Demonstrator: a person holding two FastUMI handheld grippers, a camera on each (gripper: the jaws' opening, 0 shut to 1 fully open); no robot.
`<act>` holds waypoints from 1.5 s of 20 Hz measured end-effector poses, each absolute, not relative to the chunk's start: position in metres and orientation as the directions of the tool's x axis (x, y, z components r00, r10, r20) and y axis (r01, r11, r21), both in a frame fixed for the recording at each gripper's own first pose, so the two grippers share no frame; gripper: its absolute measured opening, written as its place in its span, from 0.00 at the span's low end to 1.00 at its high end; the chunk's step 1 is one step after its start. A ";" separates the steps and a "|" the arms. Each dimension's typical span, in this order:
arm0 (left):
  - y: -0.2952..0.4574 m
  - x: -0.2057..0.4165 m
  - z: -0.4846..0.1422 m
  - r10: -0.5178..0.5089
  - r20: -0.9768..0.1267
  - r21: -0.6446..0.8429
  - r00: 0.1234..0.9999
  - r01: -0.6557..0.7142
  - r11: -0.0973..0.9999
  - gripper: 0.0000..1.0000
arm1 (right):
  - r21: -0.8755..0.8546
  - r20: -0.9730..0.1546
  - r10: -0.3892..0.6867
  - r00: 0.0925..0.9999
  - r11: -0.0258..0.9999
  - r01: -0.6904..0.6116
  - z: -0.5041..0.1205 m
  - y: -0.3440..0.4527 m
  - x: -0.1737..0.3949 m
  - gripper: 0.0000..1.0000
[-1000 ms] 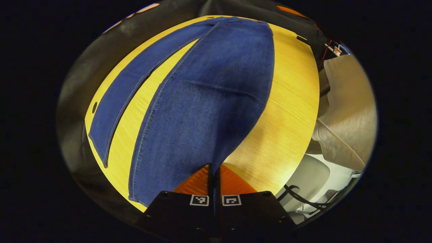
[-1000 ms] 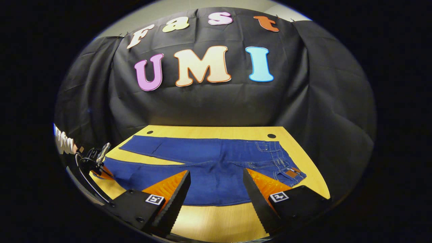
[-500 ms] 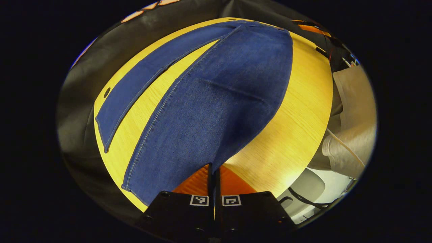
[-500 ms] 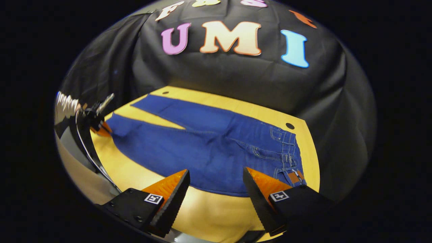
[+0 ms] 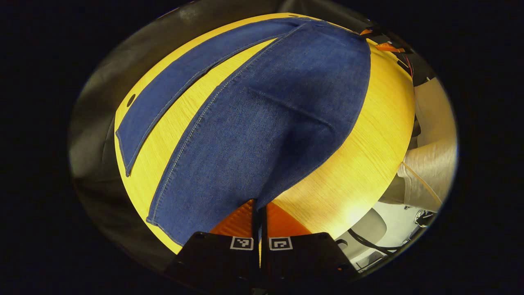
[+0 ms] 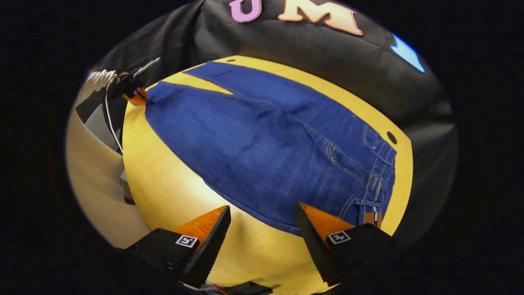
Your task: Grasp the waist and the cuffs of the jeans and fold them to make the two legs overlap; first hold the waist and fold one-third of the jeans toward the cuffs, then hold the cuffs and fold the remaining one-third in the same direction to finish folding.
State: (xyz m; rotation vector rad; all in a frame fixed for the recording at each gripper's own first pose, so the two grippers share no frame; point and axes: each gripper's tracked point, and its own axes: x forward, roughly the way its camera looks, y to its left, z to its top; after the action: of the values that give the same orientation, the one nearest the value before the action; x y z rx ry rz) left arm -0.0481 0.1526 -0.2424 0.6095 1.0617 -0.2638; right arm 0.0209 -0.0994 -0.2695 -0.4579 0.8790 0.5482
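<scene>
The jeans (image 6: 270, 143) lie spread flat on the yellow wooden table (image 6: 172, 192), with the two legs still apart in a narrow V and bare tabletop showing between them.

My left gripper (image 5: 259, 205) sits at the cuff end of the near leg. Its two fingers are pressed together with the cuff (image 5: 241, 192) of that leg pinched between them, and the denim runs away from the fingertips in a broad band toward the far edge of the table. The other leg (image 5: 180, 90) lies to the left of it in the left gripper view, flat, its cuff near a round hole in the table. In the right gripper view I see this same gripper far off at the upper left (image 6: 137, 96), low at the table's corner, touching the leg's end, with a white cable hanging below it.

My right gripper (image 6: 263, 223) hovers over the near edge of the table with its fingers spread wide and nothing between them. The waist (image 6: 378, 172) of the jeans, with its belt loops and brown patch, lies just beyond my right-hand finger; the long side of the near leg crosses the gap ahead of the fingertips. The gripper is tilted downward toward the tabletop, looking along the jeans.
</scene>
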 end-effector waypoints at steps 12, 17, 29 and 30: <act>0.153 -0.047 -0.244 0.102 -0.889 0.334 0.447 0.478 0.812 0.00 | -0.123 -0.867 0.252 0.430 0.728 -0.674 -0.293 -0.098 0.021 0.99; 0.155 -0.046 -0.245 0.116 -0.888 0.335 0.445 0.453 0.826 0.00 | -0.140 -0.841 0.297 0.452 0.688 -0.712 -0.282 -0.085 0.033 0.59; 0.162 -0.040 -0.242 0.183 -0.792 0.440 0.583 0.335 0.833 0.00 | -0.199 -0.820 0.170 0.546 0.810 -0.551 -0.277 -0.079 0.039 0.03; 0.163 -0.039 -0.240 0.190 -0.771 0.441 0.608 0.295 0.848 0.00 | -0.207 -0.810 0.155 0.566 0.827 -0.522 -0.276 -0.080 0.040 0.03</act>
State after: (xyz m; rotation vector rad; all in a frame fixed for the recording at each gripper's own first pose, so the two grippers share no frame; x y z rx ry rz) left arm -0.0392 0.1626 -0.2405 0.5769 0.9296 -0.0646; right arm 0.0402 -0.0799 -0.2758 -0.4574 0.8870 0.4148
